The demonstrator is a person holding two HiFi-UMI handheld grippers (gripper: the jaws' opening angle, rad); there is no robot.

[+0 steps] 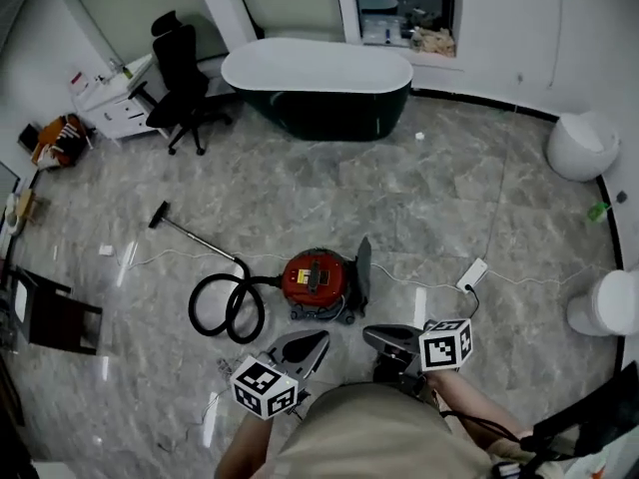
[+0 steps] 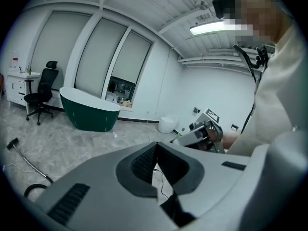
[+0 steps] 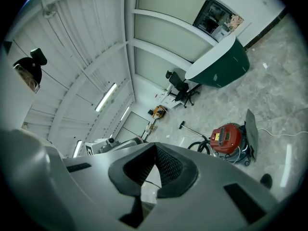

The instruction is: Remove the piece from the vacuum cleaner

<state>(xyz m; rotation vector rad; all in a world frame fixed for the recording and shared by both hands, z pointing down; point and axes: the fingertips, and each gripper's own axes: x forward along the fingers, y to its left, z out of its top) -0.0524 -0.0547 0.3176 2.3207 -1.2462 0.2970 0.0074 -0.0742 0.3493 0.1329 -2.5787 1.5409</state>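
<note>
The red canister vacuum cleaner (image 1: 318, 277) stands on the marble floor just ahead of me, and also shows in the right gripper view (image 3: 226, 137). Its black hose (image 1: 225, 307) coils to its left and ends in a wand with a floor nozzle (image 1: 160, 215). A dark flat panel (image 1: 362, 267) stands upright against its right side. My left gripper (image 1: 300, 350) and right gripper (image 1: 391, 339) hover side by side short of the vacuum, touching nothing. Both are shut and empty, seen in the left gripper view (image 2: 155, 163) and the right gripper view (image 3: 155, 163).
A green bathtub (image 1: 318, 83) and a black office chair (image 1: 185, 78) stand at the back. A white power strip (image 1: 471, 273) with its cable lies right of the vacuum. White fixtures (image 1: 582, 146) line the right wall, and a dark chair (image 1: 50, 312) sits at the left.
</note>
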